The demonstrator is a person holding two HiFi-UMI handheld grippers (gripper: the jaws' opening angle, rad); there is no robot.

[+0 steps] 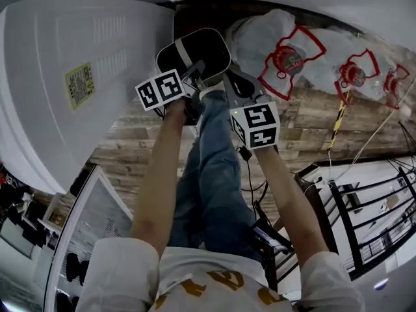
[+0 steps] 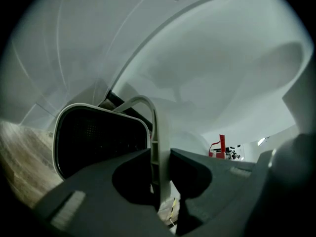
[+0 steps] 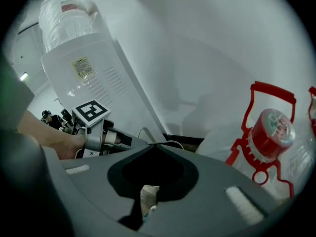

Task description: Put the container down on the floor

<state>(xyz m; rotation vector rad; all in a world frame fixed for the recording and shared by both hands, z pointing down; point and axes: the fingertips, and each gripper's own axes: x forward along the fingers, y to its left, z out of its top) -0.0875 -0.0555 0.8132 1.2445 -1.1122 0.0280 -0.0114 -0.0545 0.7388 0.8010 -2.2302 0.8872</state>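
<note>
- Step in hand, as I judge it: lowering the container (image 1: 194, 52) to the floor (image 1: 305, 125) with both grippers on it.
- Left gripper (image 2: 159, 157): jaws clamped on the container's pale arched handle (image 2: 157, 132), which stands upright between them.
- Right gripper (image 3: 150, 146): jaws drawn together at the tips, with a thin pale edge of the container running out from them. It reads as a pinch on the rim.
- Container position: held out at the far end of both arms, past the person's feet. It is over the plank floor, between the white water dispenser (image 1: 71, 77) on the left and the bagged water bottles (image 1: 286, 57) on the right.
- No view shows the base, so I cannot tell whether it touches the floor.
- To do it well:
  - bring both grippers down together so the container does not swing on the handle;
  - level it first, since the mouth tips toward the person;
  - set the base flat on bare planks, clear of the dispenser's side and the bottles;
  - let go only once the weight is on the floor, rim pinch first, handle last.
- Look of the container: rounded-rectangle mouth, dark inside, pale rim all round, pale handle arching over it. It looks like light plastic.
</note>
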